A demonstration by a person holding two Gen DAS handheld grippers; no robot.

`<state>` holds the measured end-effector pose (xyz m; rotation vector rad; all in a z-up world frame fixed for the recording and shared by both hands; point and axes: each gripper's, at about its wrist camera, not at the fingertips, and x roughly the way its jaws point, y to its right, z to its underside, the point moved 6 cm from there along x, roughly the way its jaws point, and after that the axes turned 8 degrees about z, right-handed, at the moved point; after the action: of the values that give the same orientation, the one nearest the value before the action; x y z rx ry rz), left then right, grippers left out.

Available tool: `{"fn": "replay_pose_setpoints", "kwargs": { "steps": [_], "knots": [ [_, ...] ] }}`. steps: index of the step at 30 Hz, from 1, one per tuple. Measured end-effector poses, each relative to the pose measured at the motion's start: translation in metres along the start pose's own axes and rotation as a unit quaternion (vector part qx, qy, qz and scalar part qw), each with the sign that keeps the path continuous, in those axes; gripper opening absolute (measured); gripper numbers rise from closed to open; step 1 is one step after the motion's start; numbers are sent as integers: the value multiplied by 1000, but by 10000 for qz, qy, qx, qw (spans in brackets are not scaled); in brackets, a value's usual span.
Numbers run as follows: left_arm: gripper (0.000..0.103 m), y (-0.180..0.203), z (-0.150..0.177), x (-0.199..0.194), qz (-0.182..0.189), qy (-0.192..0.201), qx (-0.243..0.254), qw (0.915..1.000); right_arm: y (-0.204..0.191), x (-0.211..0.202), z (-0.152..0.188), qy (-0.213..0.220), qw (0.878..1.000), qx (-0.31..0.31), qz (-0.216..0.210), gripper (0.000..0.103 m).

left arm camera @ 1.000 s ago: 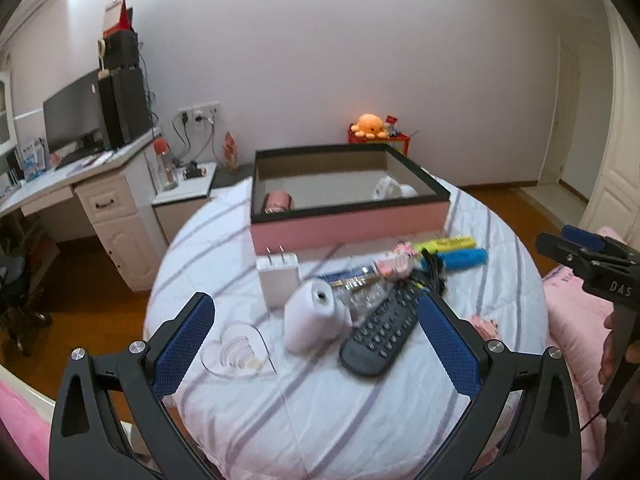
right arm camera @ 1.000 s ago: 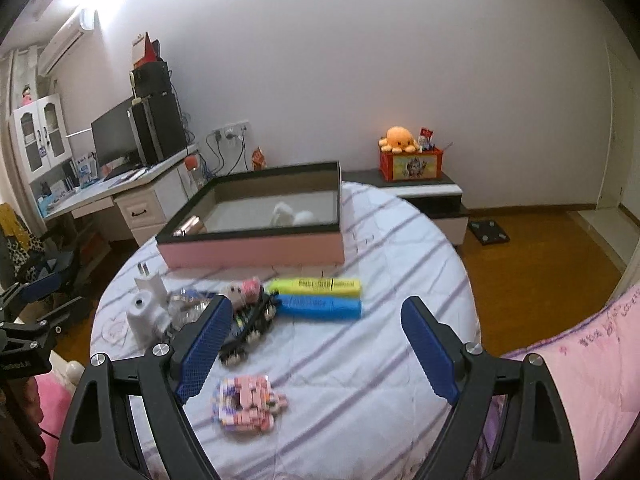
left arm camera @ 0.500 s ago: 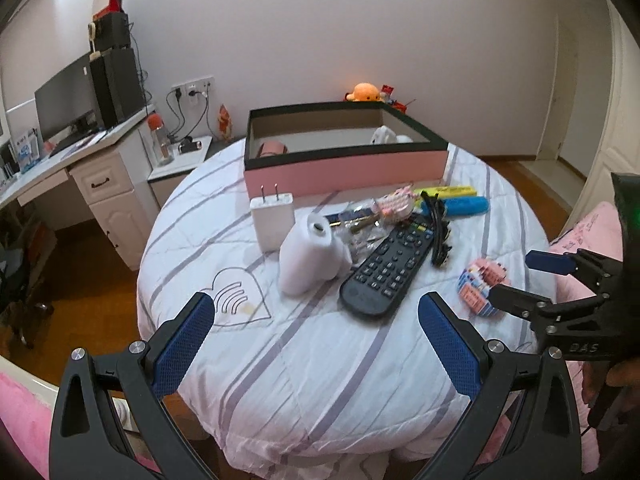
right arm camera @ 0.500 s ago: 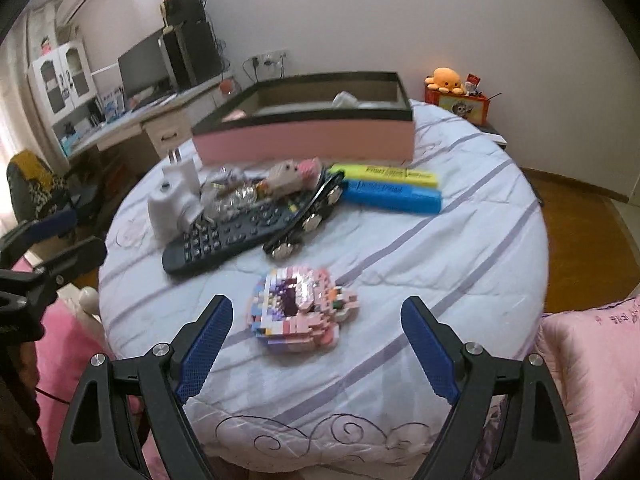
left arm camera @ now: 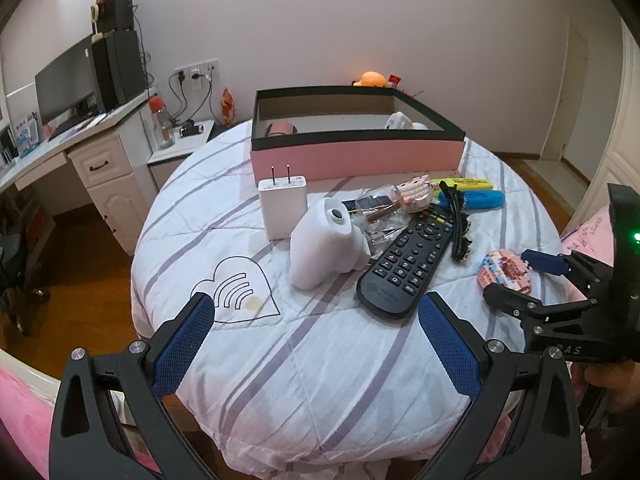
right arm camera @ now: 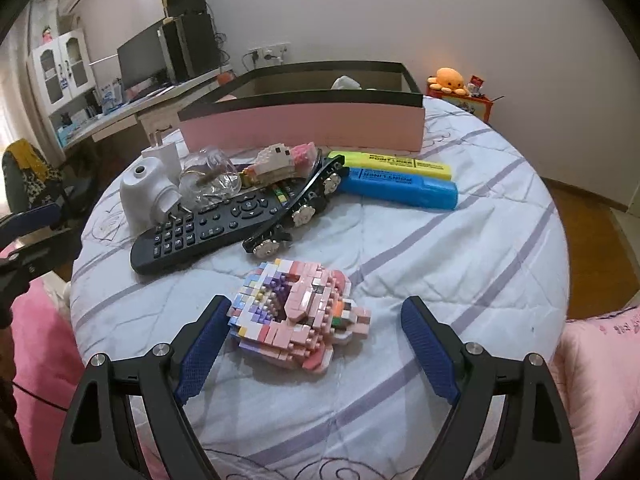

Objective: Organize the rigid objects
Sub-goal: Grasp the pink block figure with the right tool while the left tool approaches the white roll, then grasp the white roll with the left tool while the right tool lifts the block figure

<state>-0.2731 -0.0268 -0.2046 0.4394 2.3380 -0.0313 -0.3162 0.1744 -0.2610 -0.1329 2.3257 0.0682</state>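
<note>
Bare quilt (right arm camera: 460,264) right of brick figure (right arm camera: 296,316) (remote (right arm camera: 208,232) behind).

At the left of the frame stood a white desk with drawers (left arm camera: 105,168), carrying a black flat monitor (left arm camera: 64,80) and a tall black speaker (left arm camera: 120,66). An orange plush octopus (right arm camera: 450,79) sat at the upper right, beside a white wall (left arm camera: 360,20).

Both the left hand-held gripper (left arm camera: 316,320) and right hand-held gripper (right arm camera: 314,324) hang wide apart, empty.

White desk (left arm camera: 100,152), wooden floor (left arm camera: 80,248)
</note>
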Motion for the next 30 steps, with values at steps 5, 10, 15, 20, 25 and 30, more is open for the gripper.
{"fn": "replay_pose_setpoints", "kwargs": {
  "steps": [5,10,15,20,25,30],
  "knots": [
    [103,-5,-7,13,11,2,-127,9999,6,2,-4,103,9998,-127,118,71],
    [103,-11,-17,32,-1,-46,-221,9997,21,9,-10,94,9998,-42,174,70],
    [103,-14,-24,59,-152,-194,-161,9996,25,16,-14,174,9993,-84,311,71],
    [102,-17,-24,75,-44,-275,-207,9994,27,20,-17,175,9992,-137,337,72],
    [62,-7,-21,76,522,-304,-97,9981,28,20,-19,170,9990,-217,364,72],
    [61,-5,-18,68,482,-332,27,9983,30,18,-21,170,9990,-159,389,64]
  ]
}}
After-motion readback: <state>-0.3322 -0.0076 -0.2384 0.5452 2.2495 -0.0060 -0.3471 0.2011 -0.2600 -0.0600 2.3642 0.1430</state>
